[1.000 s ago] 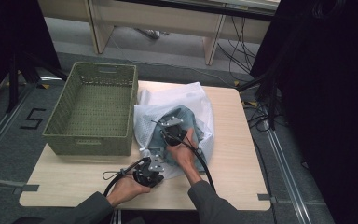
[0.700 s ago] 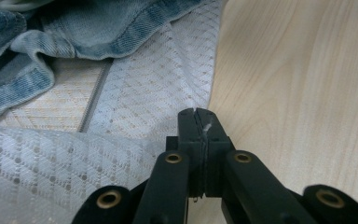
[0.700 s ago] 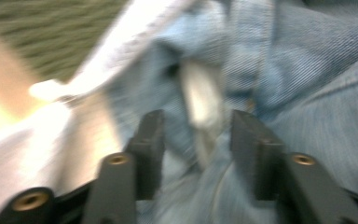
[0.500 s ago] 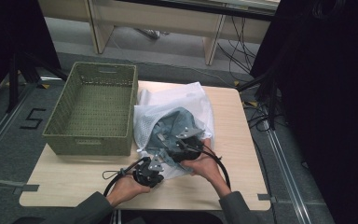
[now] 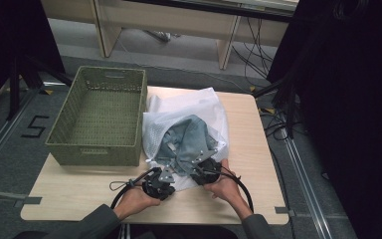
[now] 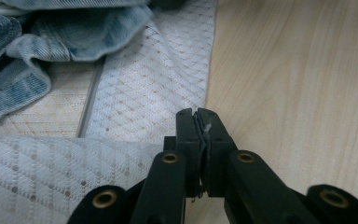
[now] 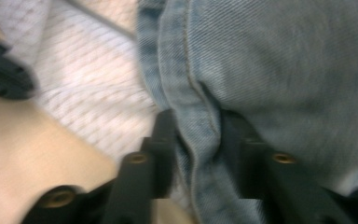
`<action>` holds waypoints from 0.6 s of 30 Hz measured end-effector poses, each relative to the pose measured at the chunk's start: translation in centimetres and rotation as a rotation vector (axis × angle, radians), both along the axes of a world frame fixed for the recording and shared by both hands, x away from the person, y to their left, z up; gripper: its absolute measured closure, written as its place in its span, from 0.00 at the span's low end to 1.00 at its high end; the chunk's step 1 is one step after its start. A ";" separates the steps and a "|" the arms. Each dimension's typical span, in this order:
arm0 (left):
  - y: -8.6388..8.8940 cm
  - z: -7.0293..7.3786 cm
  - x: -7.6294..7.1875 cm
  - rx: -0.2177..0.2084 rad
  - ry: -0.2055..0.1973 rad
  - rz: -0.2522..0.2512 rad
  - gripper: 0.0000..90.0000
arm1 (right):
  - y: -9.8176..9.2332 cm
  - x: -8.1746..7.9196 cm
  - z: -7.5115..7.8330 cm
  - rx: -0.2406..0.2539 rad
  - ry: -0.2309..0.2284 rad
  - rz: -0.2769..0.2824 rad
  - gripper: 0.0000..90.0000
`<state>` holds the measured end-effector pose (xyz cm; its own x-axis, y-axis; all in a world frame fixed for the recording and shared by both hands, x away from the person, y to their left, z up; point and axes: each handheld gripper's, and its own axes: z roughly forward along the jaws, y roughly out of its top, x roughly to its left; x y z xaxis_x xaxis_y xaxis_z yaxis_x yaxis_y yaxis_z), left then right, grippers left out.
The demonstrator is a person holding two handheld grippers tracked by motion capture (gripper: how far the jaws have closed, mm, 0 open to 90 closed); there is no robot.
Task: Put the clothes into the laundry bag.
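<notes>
Now, low and centre in the high view, I have both grippers at the near edge of the white mesh bag (image 5: 189, 107), which lies mid-frame just right of the green basket (image 5: 99, 117). My left gripper (image 6: 198, 116) is clamped tight on the bag's thin mesh edge. My right gripper (image 7: 193, 140) has just been closing; a folded hem of the denim garment (image 5: 186, 142) sits between its jaws, blurred, apparently pinched. That garment lies partly inside the bag.
</notes>
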<state>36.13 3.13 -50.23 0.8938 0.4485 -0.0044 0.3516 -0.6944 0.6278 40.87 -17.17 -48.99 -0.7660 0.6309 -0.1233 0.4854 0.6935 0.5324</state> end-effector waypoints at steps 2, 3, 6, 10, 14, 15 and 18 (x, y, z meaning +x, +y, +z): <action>-0.1 -0.1 0.0 -0.025 0.008 0.017 0.97 | 0.6 0.3 0.2 -0.012 -0.041 0.001 0.88; -0.1 -0.1 0.0 -0.019 0.006 0.013 0.97 | 1.0 0.4 0.4 0.005 -0.062 -0.009 0.88; -0.2 -0.1 -0.2 -0.021 0.007 0.023 0.97 | 2.0 1.0 1.7 0.063 -0.106 -0.016 0.91; -0.1 0.1 0.0 0.016 -0.003 -0.015 0.98 | 4.4 1.9 1.3 0.101 -0.063 0.013 0.90; -0.1 0.0 -0.2 -0.003 0.004 0.006 0.98 | 5.9 3.8 -1.0 0.033 -0.092 0.011 0.92; 0.0 0.0 -0.1 0.011 0.001 -0.004 0.98 | 5.9 4.2 -1.1 0.069 -0.073 -0.036 0.92; 0.0 0.0 -0.2 0.009 -0.004 0.001 0.98 | 5.6 5.7 -0.8 0.043 -0.143 -0.116 0.92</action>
<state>35.94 3.08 -50.24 0.8933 0.4495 0.0027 0.3501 -0.6995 0.6230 46.55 -11.61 -49.81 -0.6645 0.7209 -0.1967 0.4778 0.6123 0.6299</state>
